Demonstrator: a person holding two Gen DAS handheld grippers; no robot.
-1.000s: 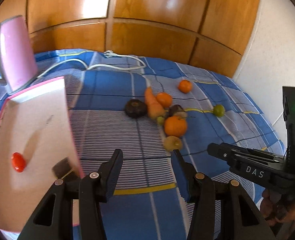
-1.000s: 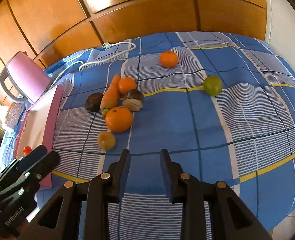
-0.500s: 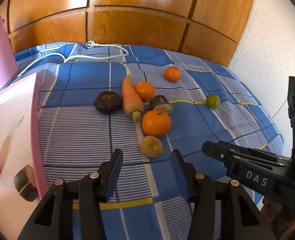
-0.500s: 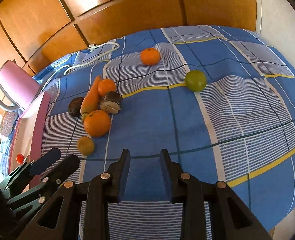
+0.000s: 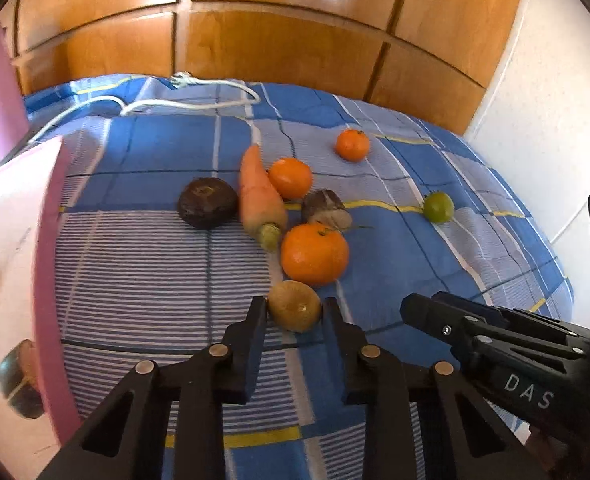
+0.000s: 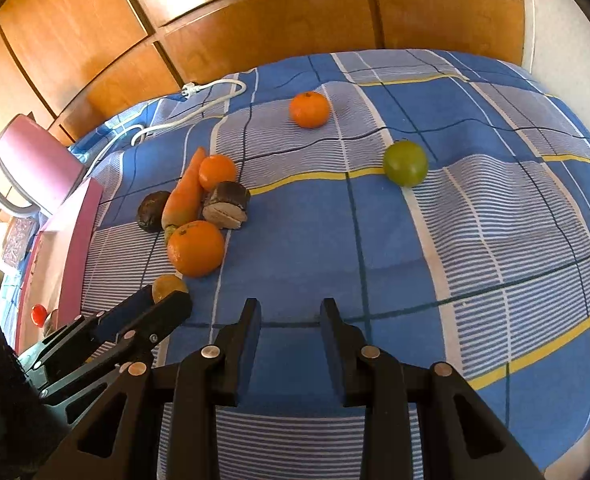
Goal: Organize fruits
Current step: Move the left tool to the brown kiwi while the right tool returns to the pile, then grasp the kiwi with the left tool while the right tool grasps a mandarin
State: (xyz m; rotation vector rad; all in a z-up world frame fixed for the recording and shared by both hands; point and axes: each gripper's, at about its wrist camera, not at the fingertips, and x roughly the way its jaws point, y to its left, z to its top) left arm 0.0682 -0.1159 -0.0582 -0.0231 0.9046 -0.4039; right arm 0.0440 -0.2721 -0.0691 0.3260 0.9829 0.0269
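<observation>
A small yellow-brown fruit [image 5: 293, 314] lies on the blue checked bedspread [image 5: 143, 272]. My left gripper [image 5: 295, 307] has it between the fingertips, jaws closing and pads touching both its sides. Just beyond lie a large orange [image 5: 314, 254], a carrot [image 5: 259, 196], a dark round fruit [image 5: 207, 202], a cut brown piece [image 5: 326, 209] and a smaller orange [image 5: 290, 178]. Farther off are another orange [image 5: 352, 145] and a green fruit [image 6: 405, 163]. My right gripper [image 6: 290, 312] hovers open and empty over bare cloth, right of the left gripper [image 6: 163, 300].
A pink tray [image 5: 49, 240] stands at the left, holding a dark fruit [image 5: 19, 380] and a small red thing [image 6: 39, 314]. A pink kettle [image 6: 35, 160] and a white cable [image 5: 199, 100] lie behind it. Wooden panels back the bed; its edge and a white wall are at the right.
My left gripper has swung from the tray toward the fruit pile and sunk, and its jaws have narrowed around the yellow-brown fruit. The right gripper has barely moved.
</observation>
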